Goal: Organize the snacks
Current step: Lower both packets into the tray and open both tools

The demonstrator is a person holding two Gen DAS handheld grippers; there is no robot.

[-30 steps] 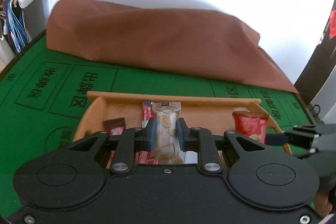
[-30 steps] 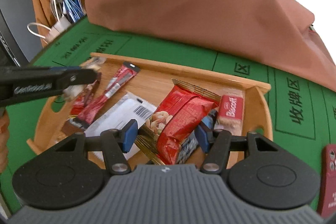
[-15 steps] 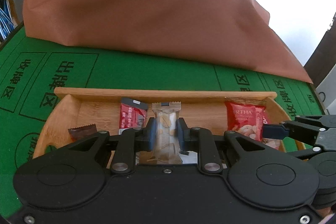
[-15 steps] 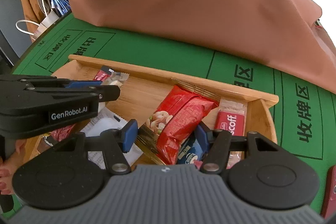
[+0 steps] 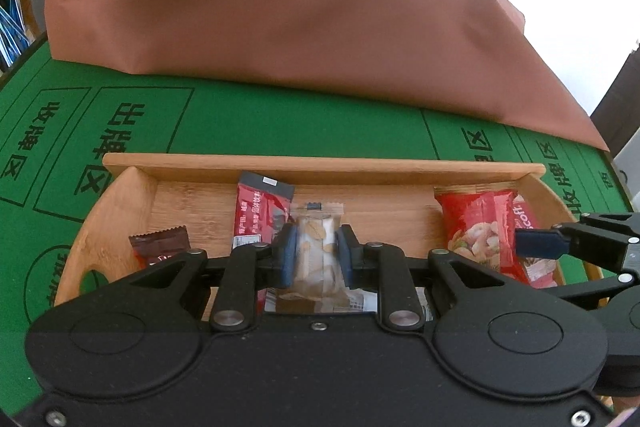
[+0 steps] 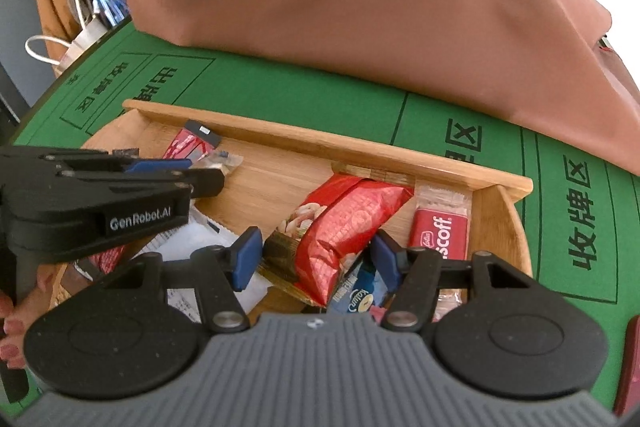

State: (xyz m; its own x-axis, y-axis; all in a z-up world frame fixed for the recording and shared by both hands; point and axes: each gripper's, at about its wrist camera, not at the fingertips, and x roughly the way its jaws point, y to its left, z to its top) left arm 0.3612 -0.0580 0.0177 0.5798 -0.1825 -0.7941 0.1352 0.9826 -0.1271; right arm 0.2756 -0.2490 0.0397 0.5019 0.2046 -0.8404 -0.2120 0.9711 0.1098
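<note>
A green felt table (image 5: 280,123) printed with black Chinese characters carries everything here, and a large brown cloth-covered mound (image 5: 304,15) rises on it beyond both claws. Ahead of the claws and nearer than the mound sits a bamboo tray (image 5: 320,163) with a straight back wall and rounded ends, which holds the snacks.

The left claw (image 5: 316,255) points down into the tray, its blue pads pressed together on a clear-wrapped biscuit pack (image 5: 318,243) that stands upright between them. Just behind that pack and slightly to its left lies a red sachet with a black end (image 5: 256,211); farther left of the claw, a small brown-wrapped chocolate (image 5: 160,243) rests on the tray floor.

The right claw (image 6: 316,259), at the tray's right end, has its jaws opening. A red nut bag (image 6: 344,223) lies between the blue pads, which stand off its sides, with gaps showing on both. Just right of that bag lies a red Biscoff biscuit pack (image 6: 440,231), and under the bag, close to the claw, shows a blue packet (image 6: 360,299). To the left of this claw lies a white wrapper with printed text (image 6: 188,239). A hand (image 6: 16,311) grips the left claw's handle at the frame's left edge.
</note>
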